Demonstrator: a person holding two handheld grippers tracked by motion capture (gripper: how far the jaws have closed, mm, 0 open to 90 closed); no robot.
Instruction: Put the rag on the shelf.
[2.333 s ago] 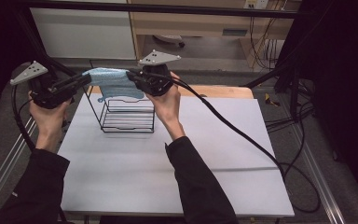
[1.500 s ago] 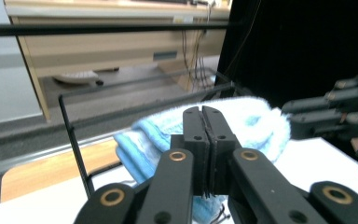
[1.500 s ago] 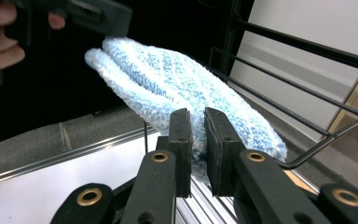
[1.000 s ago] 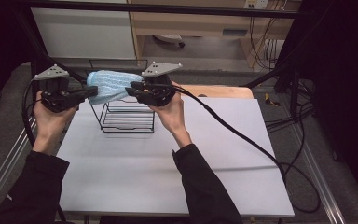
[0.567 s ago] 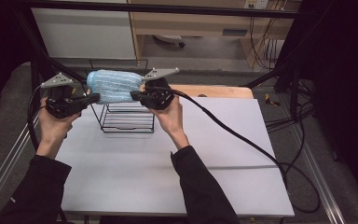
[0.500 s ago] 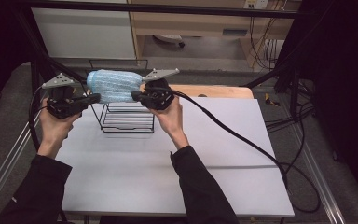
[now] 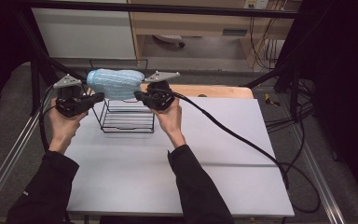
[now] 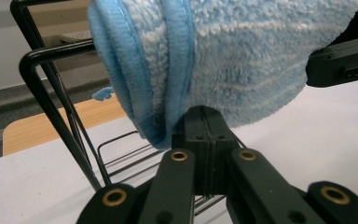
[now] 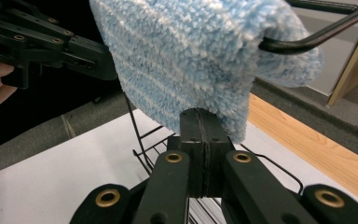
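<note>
A fluffy blue towel (image 7: 115,83) hangs bunched over the top bar of a black wire rack (image 7: 126,119) at the back left of the white table (image 7: 214,158). My left gripper (image 7: 100,96) is at the towel's left end and is shut on its lower hem. In the left gripper view the jaws meet at the tip (image 8: 204,122) with the towel (image 8: 223,60) pinched there. My right gripper (image 7: 137,95) is shut on the towel's right end. In the right gripper view the closed jaws (image 9: 204,122) bite the towel's (image 9: 186,56) lower edge, and the rack's bar (image 9: 307,37) runs into the cloth.
A wooden board (image 7: 214,91) lies along the table's far edge behind the rack. A thick black cable (image 7: 242,140) trails from the right gripper across the table to the right. Metal frame rails (image 7: 9,154) border the table's sides.
Both hands have sunk a little with the towel between them, and the left gripper has shifted toward the rack. The towel, earlier draped loosely, now sits as a level roll on the bar.
</note>
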